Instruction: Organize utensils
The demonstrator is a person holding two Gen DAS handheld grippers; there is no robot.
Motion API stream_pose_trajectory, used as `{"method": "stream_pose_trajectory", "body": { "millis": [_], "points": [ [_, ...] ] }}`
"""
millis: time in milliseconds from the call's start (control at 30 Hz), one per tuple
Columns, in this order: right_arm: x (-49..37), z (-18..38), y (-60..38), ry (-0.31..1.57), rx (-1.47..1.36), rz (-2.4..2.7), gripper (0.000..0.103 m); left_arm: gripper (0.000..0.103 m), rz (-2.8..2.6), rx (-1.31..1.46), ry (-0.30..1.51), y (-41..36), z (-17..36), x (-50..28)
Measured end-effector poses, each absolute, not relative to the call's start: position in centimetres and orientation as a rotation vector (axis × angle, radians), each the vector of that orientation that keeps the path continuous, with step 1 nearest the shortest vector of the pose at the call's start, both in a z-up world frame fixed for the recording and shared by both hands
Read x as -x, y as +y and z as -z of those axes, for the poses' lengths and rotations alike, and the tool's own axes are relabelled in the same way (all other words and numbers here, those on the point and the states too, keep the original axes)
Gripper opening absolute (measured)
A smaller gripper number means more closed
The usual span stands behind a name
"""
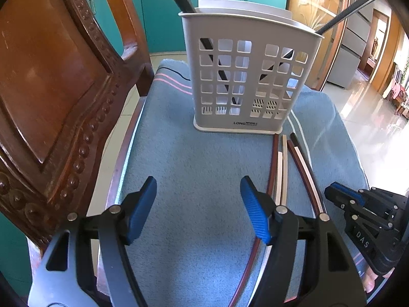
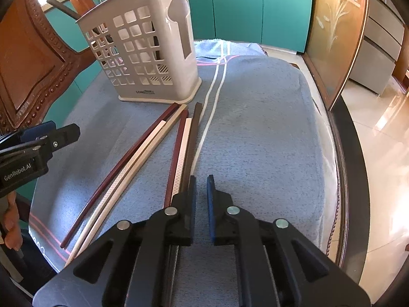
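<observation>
On blue towel [image 2: 255, 117] | chopsticks [image 2: 143, 148] (loose) beside holder [image 2: 143, 51]

My left gripper [image 1: 198, 204] tilts steeply downward, its blue-padded jaws standing wide apart with nothing between them. My right gripper [image 2: 201, 202] points down at a similar slant, its jaws nearly closed with only a narrow gap, gripping nothing. A hand [image 2: 11, 226] shows behind the left gripper.
</observation>
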State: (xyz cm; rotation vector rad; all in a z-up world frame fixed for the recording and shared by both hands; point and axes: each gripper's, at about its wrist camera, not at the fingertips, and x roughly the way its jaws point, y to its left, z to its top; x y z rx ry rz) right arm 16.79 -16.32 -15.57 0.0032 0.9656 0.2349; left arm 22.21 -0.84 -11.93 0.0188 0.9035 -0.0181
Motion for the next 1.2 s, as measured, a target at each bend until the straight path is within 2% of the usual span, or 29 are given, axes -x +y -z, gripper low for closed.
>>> {"method": "stream_pose_trajectory", "body": {
  "millis": [133, 1200],
  "points": [
    [-16.9, 15.7, -16.4, 0.973, 0.002, -0.220, 0.024, 0.068, 0.036, -0.022, 0.915, -1.1, 12.3, -22.2],
    [-17.1, 16.0, -16.7, 0.992, -0.020, -0.220, 0.025, 0.068, 0.181, -0.025, 1.000, -4.9, 14.6, -21.6]
  ]
}}
